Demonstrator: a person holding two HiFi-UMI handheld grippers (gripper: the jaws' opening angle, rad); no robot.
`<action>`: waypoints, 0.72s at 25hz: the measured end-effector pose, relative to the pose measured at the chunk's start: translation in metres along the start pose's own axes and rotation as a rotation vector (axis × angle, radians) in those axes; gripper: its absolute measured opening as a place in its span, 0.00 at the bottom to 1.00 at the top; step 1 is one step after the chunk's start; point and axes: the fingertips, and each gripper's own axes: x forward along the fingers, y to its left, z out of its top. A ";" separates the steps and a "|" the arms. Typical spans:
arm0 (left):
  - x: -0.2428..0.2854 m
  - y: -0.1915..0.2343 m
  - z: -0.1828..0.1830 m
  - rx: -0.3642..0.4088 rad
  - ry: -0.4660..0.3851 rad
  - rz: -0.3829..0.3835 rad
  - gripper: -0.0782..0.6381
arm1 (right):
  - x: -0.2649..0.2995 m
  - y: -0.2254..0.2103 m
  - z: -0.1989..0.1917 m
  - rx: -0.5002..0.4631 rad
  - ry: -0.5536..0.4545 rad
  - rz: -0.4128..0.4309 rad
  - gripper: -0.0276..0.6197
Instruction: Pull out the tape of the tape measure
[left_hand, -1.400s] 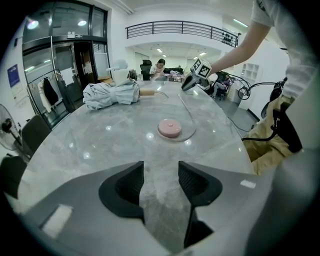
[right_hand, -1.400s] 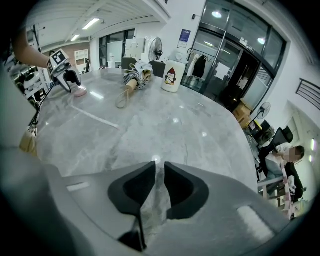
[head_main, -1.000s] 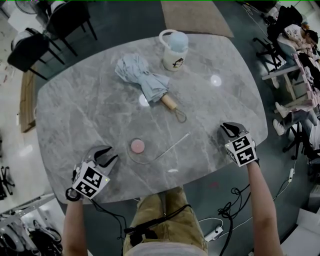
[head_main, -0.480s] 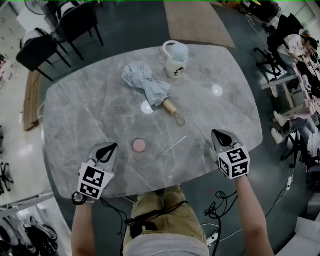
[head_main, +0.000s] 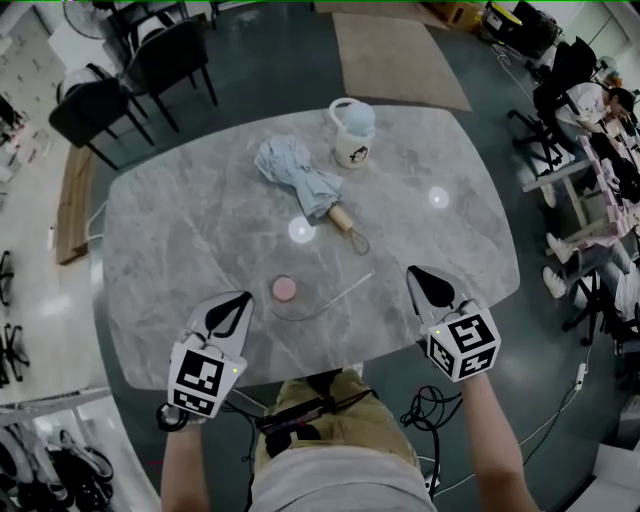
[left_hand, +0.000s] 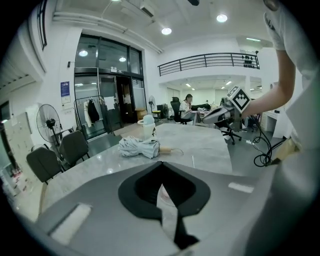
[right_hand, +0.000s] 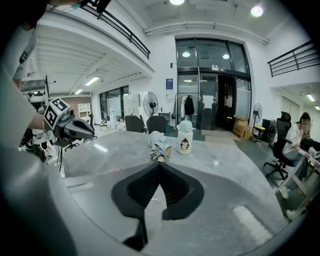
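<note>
**Both grippers shut and empty at the near edge; tape measure not yet gripped**

Head view. The tape measure (head_main: 284, 289), a small pink round case, lies on the grey table (head_main: 180, 230) toward its 6 o'clock edge, between the two grippers and touched by neither. A thin pale strip, probably the tape (head_main: 345, 290), curves out of the case and runs toward 2 o'clock. The left gripper (head_main: 244, 299) is at 8 o'clock from the case and the right gripper (head_main: 413, 271) at 3 o'clock. A folded umbrella (head_main: 300, 180) and a penguin-print bottle (head_main: 352, 130) sit toward 12 o'clock, well apart from the work.

Left gripper view. The jaws are closed tip to tip with nothing between them. The umbrella (left_hand: 140, 146) and bottle (left_hand: 148, 126) show beyond the tips. The case is mostly masked by the jaw bodies; a faint pinkish patch in the gap may be it, but I cannot confirm.

Right gripper view. The jaws are likewise pressed together and hold nothing. The pink case (right_hand: 115, 170) peeks out at 9 o'clock of the tips.

Judgement. This is the approach. Both pairs of jaws must open before contact. One should pin or clamp the case, and the other should pinch the strip's free end and draw it straight, low and level, so the case does not skid.

Unclear. The end hook is too small to resolve. I cannot tell how much tape is already out.
</note>
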 end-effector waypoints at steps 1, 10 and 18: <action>-0.004 -0.003 0.004 -0.003 -0.006 0.007 0.13 | -0.004 0.004 0.005 -0.006 -0.012 0.001 0.05; -0.027 -0.022 0.029 -0.025 -0.042 0.031 0.13 | -0.033 0.030 0.034 -0.025 -0.091 0.003 0.05; -0.030 -0.031 0.038 -0.040 -0.063 0.026 0.13 | -0.050 0.044 0.038 0.006 -0.112 0.006 0.05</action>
